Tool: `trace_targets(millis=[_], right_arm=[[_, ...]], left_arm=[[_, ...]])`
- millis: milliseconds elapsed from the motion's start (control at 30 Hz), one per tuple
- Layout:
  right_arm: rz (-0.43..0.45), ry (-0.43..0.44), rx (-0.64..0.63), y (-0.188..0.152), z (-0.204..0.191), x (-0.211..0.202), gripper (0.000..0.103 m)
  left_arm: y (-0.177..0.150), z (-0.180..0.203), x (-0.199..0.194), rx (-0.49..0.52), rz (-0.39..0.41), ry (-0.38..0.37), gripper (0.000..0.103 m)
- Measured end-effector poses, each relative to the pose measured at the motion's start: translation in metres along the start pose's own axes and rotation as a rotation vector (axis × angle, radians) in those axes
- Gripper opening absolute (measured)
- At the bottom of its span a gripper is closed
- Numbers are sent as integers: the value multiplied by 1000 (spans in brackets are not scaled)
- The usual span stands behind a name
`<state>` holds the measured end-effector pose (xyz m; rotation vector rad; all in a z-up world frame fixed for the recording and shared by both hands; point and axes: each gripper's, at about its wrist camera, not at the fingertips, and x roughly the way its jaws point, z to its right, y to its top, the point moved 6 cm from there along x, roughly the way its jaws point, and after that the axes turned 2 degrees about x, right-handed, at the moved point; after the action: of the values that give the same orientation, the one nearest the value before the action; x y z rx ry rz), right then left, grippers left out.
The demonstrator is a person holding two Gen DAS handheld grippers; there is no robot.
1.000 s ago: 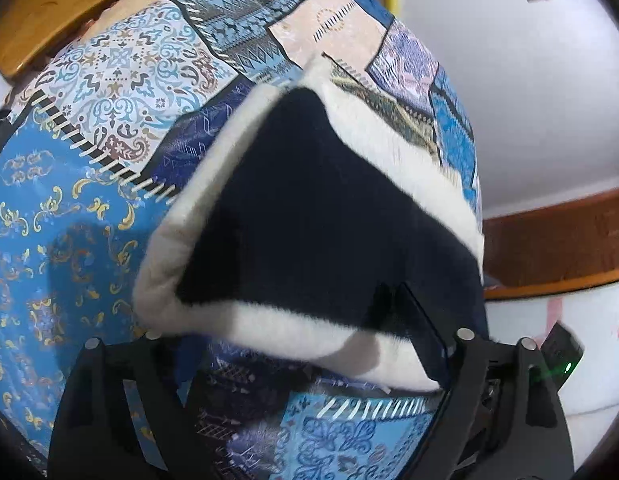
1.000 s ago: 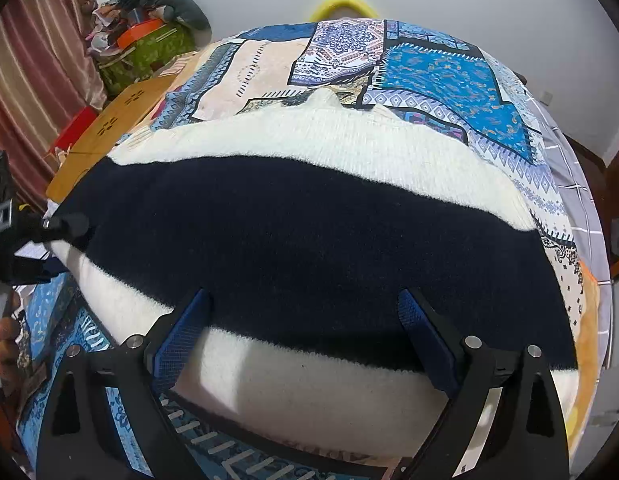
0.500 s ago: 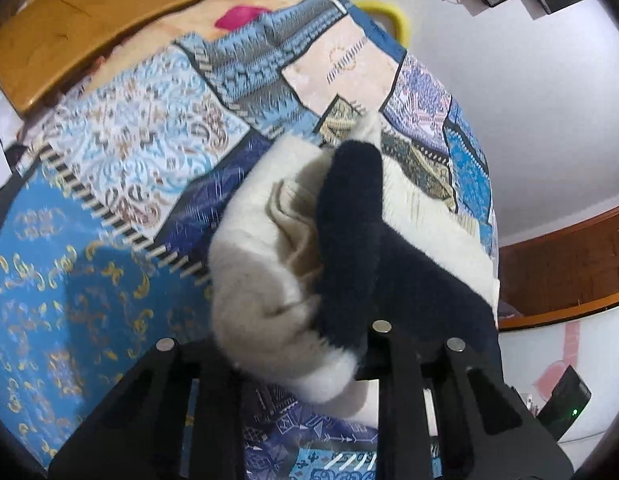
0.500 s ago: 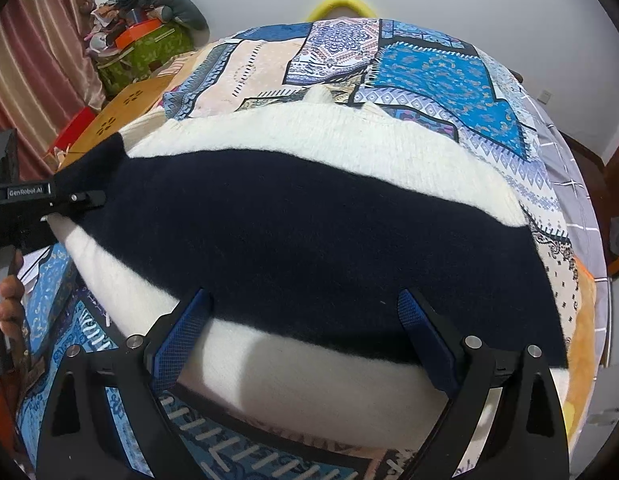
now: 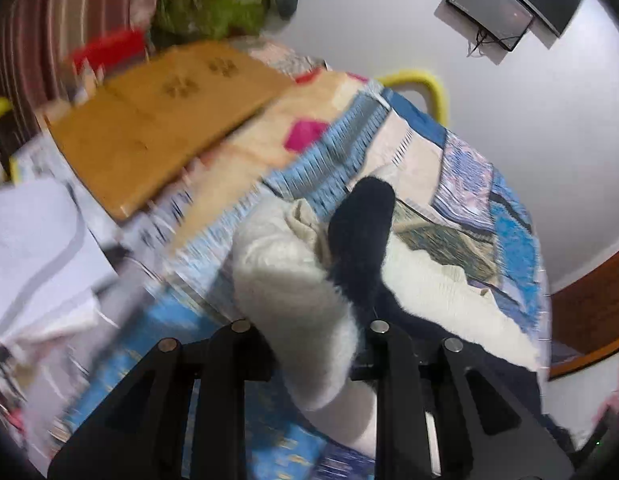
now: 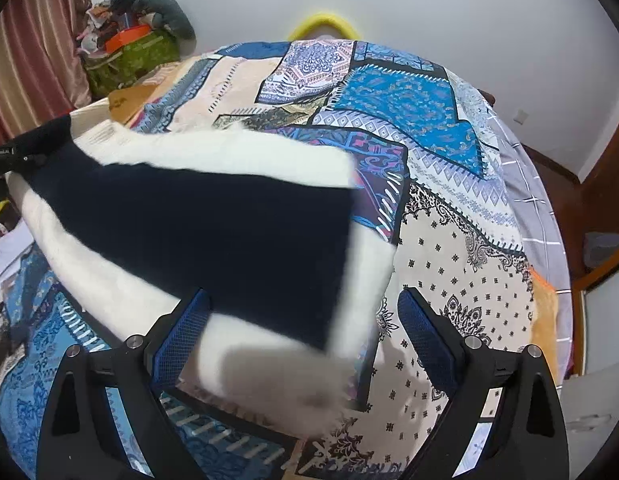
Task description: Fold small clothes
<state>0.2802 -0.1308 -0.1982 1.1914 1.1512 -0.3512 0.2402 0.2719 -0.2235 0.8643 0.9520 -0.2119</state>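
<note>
Now the left tool [image 5: 305, 332] pinches the striped garment [image 5: 293, 280], apparently lifted.

A fuzzy garment [image 6: 213, 216] banded in cream white and navy black lies across a bed cover [image 6: 409, 112] patched in bright blue, pale lilac, beige and cream, printed with paisley, diamonds and small black motifs. Black hand-held gripper [image 6: 303, 336] fingers carry blue mesh pads [image 6: 423, 338]. Beyond the bed's far edge: a yellow hoop [image 6: 323, 24], a striped reddish curtain [image 6: 25, 60], a green bag [image 6: 129, 60], a white wall [image 6: 449, 8].
</note>
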Motion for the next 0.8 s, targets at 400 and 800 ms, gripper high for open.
trace_targets(millis=[400,800], right_arm=[[-27,68,78,-9,7,5,94],[-31,111,111,-16,11,4,94]], left_arm=[[12,82,-36,255,107,10,23],[-18,246,-66,556,127,-149,23]])
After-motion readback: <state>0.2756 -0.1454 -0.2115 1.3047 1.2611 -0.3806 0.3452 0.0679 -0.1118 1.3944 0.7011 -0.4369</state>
